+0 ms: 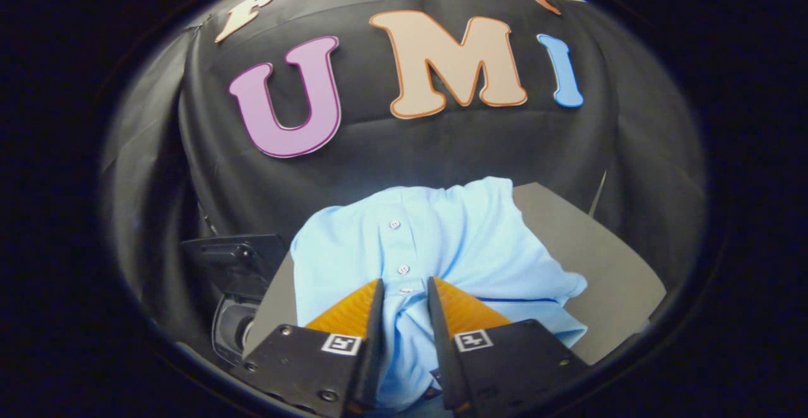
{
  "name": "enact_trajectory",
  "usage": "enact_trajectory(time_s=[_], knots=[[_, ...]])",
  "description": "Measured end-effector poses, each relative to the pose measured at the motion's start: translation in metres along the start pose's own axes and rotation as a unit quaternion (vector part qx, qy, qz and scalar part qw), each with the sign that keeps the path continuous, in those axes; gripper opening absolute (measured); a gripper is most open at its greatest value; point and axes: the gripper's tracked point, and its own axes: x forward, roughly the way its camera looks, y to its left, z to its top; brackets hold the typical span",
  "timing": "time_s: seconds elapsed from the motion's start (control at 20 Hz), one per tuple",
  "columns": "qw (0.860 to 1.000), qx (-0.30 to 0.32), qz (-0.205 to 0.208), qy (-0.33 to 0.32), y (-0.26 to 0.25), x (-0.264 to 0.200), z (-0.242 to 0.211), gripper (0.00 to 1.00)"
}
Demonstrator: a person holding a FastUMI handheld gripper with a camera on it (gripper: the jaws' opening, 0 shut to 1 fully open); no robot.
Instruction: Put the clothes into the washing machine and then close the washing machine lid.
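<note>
Grey tabletop (587,247) bears a light-blue shirt (442,241), its bunched fabric pinched by the tool (405,288), beside a dark washing machine (237,279).

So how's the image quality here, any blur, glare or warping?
Gripper view: strong fisheye bending toward the rim; the light blue buttoned shirt is sharp and evenly lit, without glare; the tongs, pinching its fabric, look slightly soft; the dark machine beside it sits in shadow.
</note>
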Motion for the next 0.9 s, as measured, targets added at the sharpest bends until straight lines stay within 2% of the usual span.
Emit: enact_trajectory(time_s=[0.05,0.1,0.15,0.2,0.35,0.7,0.9], knots=[[1.000,0.004,0.012,-0.001,0.014,0.000,-0.002,0.26],[1.000,0.001,0.023,0.004,0.029,0.001,-0.007,0.26],[0.999,-0.003,0.032,0.002,0.044,-0.002,-0.007,0.18],[0.999,-0.009,0.039,0.006,0.059,-0.002,-0.011,0.17],[0.997,-0.007,0.069,0.014,0.108,-0.006,-0.022,0.05],[0.987,-0.061,0.144,0.036,0.229,0.002,-0.059,0.04],[0.977,-0.057,0.195,0.070,0.288,0.015,-0.098,0.04]])
